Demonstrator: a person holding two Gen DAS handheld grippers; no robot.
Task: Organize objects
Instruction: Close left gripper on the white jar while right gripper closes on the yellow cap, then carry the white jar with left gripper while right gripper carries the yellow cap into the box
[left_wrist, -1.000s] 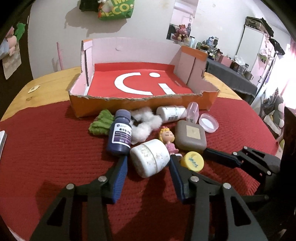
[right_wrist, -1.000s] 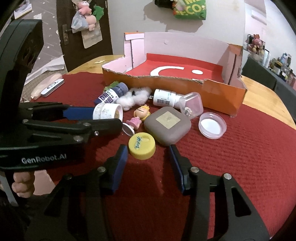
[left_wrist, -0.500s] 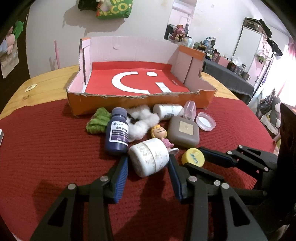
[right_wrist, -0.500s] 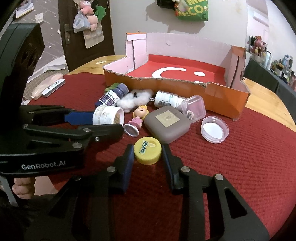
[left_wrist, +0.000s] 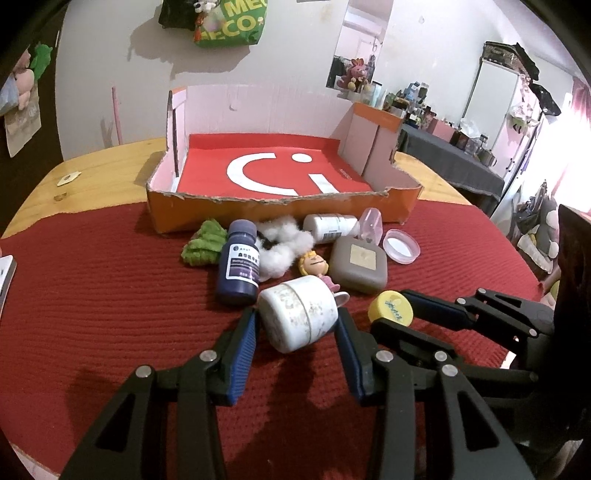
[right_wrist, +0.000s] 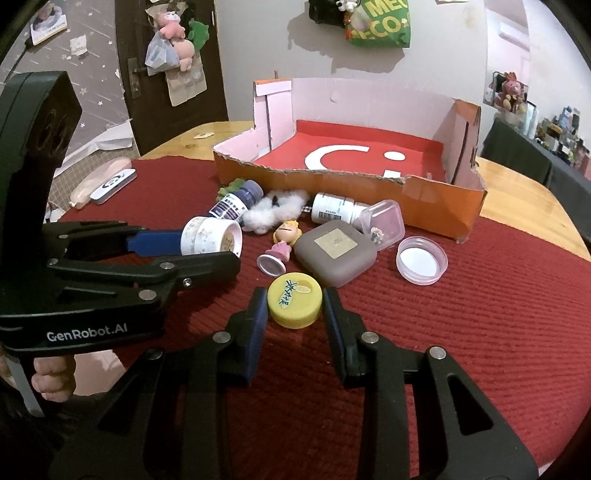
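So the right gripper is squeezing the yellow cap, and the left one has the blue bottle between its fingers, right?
Not quite. The right gripper does squeeze the yellow cap, but the left gripper has the white jar between its fingers, lying on its side. The blue bottle stands free just behind its left finger. The left wrist view shows it.

Left gripper (left_wrist: 297, 325) fingers clamped, angled down; right gripper (right_wrist: 293, 304) likewise.

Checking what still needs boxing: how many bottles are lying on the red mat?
2: a dark blue bottle beside the cotton, a white bottle against the box front.
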